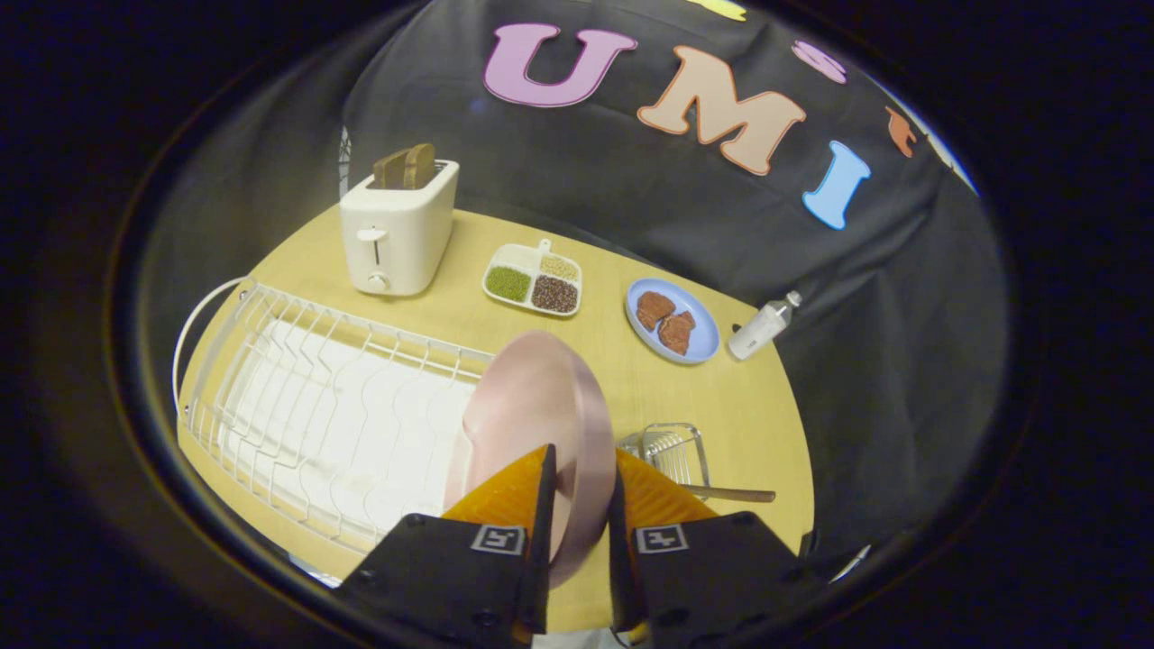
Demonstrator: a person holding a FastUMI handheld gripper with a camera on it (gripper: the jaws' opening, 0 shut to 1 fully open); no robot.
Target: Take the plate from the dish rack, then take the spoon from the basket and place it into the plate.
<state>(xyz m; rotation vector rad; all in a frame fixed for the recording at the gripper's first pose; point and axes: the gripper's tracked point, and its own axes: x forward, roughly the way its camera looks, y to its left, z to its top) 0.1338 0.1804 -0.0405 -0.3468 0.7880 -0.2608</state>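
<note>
While the hand-held gripper (581, 505) pinches the rim of the pink plate (532, 415) between both fingers, the plate stands on edge above the near end of the white dish rack (297, 397), seemingly lifted clear. On the worktop (739, 415), the spoon (730, 493) lies in the small wire basket (672, 451) just beyond the fingers, so setting down the plate and moving the spoon remain.

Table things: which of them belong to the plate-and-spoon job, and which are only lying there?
Job: pink plate, gripped between the gripper fingers; dish rack; basket; spoon.
Lying about: toaster, tray, blue dish, bottle.
</note>
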